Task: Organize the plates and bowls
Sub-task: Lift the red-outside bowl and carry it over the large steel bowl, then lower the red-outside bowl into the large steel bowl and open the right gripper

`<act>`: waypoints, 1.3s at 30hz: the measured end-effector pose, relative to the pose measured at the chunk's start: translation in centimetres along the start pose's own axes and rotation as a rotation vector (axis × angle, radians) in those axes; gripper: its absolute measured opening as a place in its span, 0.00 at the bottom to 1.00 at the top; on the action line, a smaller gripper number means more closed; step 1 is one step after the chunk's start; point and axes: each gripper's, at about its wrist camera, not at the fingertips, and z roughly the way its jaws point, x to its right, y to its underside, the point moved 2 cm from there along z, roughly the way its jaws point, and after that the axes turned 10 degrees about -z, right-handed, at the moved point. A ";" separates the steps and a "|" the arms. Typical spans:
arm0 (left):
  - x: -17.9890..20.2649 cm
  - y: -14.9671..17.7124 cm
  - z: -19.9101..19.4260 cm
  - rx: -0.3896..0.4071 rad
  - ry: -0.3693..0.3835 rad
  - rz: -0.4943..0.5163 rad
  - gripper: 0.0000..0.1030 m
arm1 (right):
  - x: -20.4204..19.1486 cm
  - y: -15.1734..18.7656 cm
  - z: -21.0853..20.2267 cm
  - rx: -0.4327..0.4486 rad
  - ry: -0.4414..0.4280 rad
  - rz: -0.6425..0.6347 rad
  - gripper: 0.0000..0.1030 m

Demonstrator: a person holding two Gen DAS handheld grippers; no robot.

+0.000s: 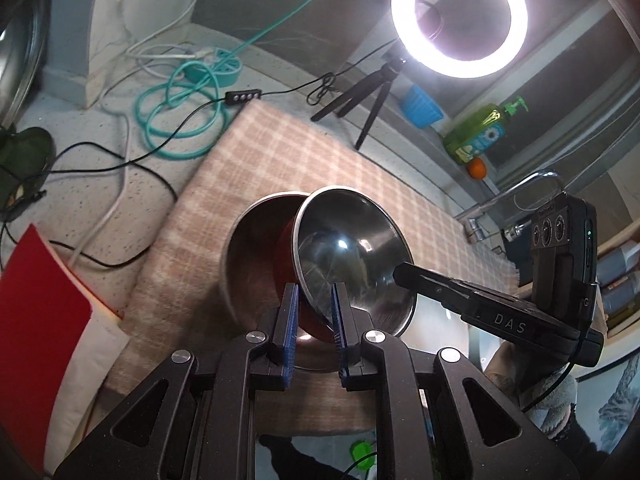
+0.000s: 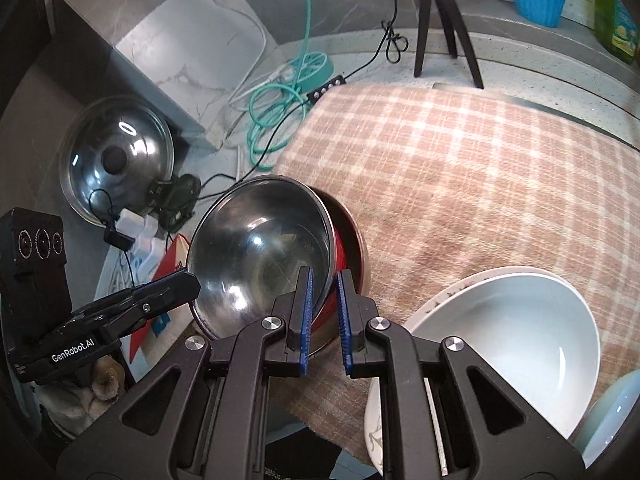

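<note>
A steel bowl with a red outside (image 1: 352,248) hangs tilted over the checked cloth (image 1: 280,152). My left gripper (image 1: 315,308) is shut on its near rim, blue pads on either side of the wall. The right gripper (image 1: 400,272) meets the same bowl's rim from the right. In the right wrist view my right gripper (image 2: 324,304) is shut on the bowl (image 2: 260,248), and the left gripper (image 2: 192,282) pinches the opposite edge. A second steel bowl (image 1: 252,248) rests on the cloth right behind the tilted one, partly hidden by it.
A white bowl (image 2: 512,340) sits in a patterned plate (image 2: 436,304) at the cloth's near right corner, beside a pale dish (image 2: 616,412). A pot lid (image 2: 116,160), cables (image 1: 180,112), red book (image 1: 36,312), ring light (image 1: 460,16) on its tripod (image 2: 444,20), faucet (image 1: 512,196) surround the cloth.
</note>
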 end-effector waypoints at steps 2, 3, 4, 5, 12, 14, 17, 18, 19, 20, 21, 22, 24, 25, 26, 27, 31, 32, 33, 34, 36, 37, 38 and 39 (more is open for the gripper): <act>-0.5 0.1 0.2 -0.006 -0.006 0.000 0.14 | -0.2 -0.1 0.7 -0.016 0.011 -0.010 0.12; -0.7 0.1 0.3 -0.008 -0.011 -0.001 0.14 | -0.2 -0.1 0.9 -0.021 0.014 -0.015 0.12; -0.9 0.0 0.5 -0.010 -0.013 -0.003 0.14 | -0.3 -0.1 1.2 -0.028 0.020 -0.020 0.12; -1.0 0.0 0.6 -0.013 -0.016 -0.003 0.14 | -0.3 -0.2 1.3 -0.033 0.024 -0.024 0.12; -1.7 0.0 1.0 -0.018 -0.027 -0.016 0.14 | -0.7 -0.3 2.4 -0.063 0.042 -0.047 0.12; -1.9 0.0 1.1 -0.023 -0.034 -0.015 0.14 | -0.9 -0.3 2.5 -0.068 0.050 -0.058 0.12; -1.9 0.0 1.3 -0.027 -0.043 -0.007 0.14 | -1.0 -0.3 2.7 -0.074 0.061 -0.065 0.12; -1.8 0.0 1.3 -0.029 -0.046 -0.002 0.14 | -1.0 -0.3 2.7 -0.075 0.065 -0.064 0.12; -1.8 0.0 1.5 -0.031 -0.051 0.005 0.14 | -0.9 -0.2 2.8 -0.076 0.069 -0.066 0.12; -1.8 0.0 1.6 -0.031 -0.053 0.007 0.14 | -0.9 -0.2 2.8 -0.077 0.073 -0.067 0.12; -1.7 0.0 1.7 -0.033 -0.055 0.010 0.14 | -1.0 -0.2 2.8 -0.076 0.078 -0.068 0.12; -1.7 0.0 1.7 -0.032 -0.058 0.014 0.14 | -0.9 -0.2 2.8 -0.075 0.082 -0.070 0.12; -1.7 -0.1 1.9 -0.029 -0.062 0.016 0.14 | -0.9 -0.2 2.8 -0.076 0.084 -0.072 0.12; -1.7 -0.1 1.9 -0.028 -0.062 0.016 0.14 | -0.9 -0.3 2.8 -0.075 0.086 -0.073 0.12; -1.6 -0.1 1.9 -0.029 -0.063 0.017 0.14 | -0.9 -0.3 2.8 -0.076 0.088 -0.073 0.12; -1.6 -0.1 1.9 -0.030 -0.065 0.021 0.14 | -0.9 -0.3 2.8 -0.076 0.087 -0.072 0.12; -1.5 -0.1 2.0 -0.029 -0.077 0.025 0.14 | -0.9 -0.3 2.8 -0.072 0.083 -0.074 0.14; -1.4 -0.1 1.9 -0.028 -0.080 0.026 0.14 | -1.0 -0.3 2.8 -0.067 0.087 -0.074 0.15; -1.3 -0.1 1.9 -0.023 -0.081 0.032 0.14 | -1.0 -0.4 2.8 -0.061 0.085 -0.076 0.23; -1.2 -0.1 1.8 -0.019 -0.082 0.039 0.20 | -1.1 -0.4 2.6 -0.050 0.079 -0.081 0.27; -1.0 -0.2 1.6 -0.013 -0.083 0.044 0.31 | -1.3 -0.5 2.2 -0.029 0.073 -0.087 0.38; -0.9 -0.2 1.4 -0.005 -0.080 0.046 0.31 | -1.4 -0.6 1.9 -0.019 0.067 -0.089 0.40; -0.7 -0.2 1.2 0.000 -0.079 0.049 0.31 | -1.5 -0.7 1.6 -0.007 0.067 -0.092 0.45; -0.6 -0.3 1.0 0.008 -0.075 0.052 0.31 | -1.6 -0.8 1.2 0.004 0.067 -0.094 0.49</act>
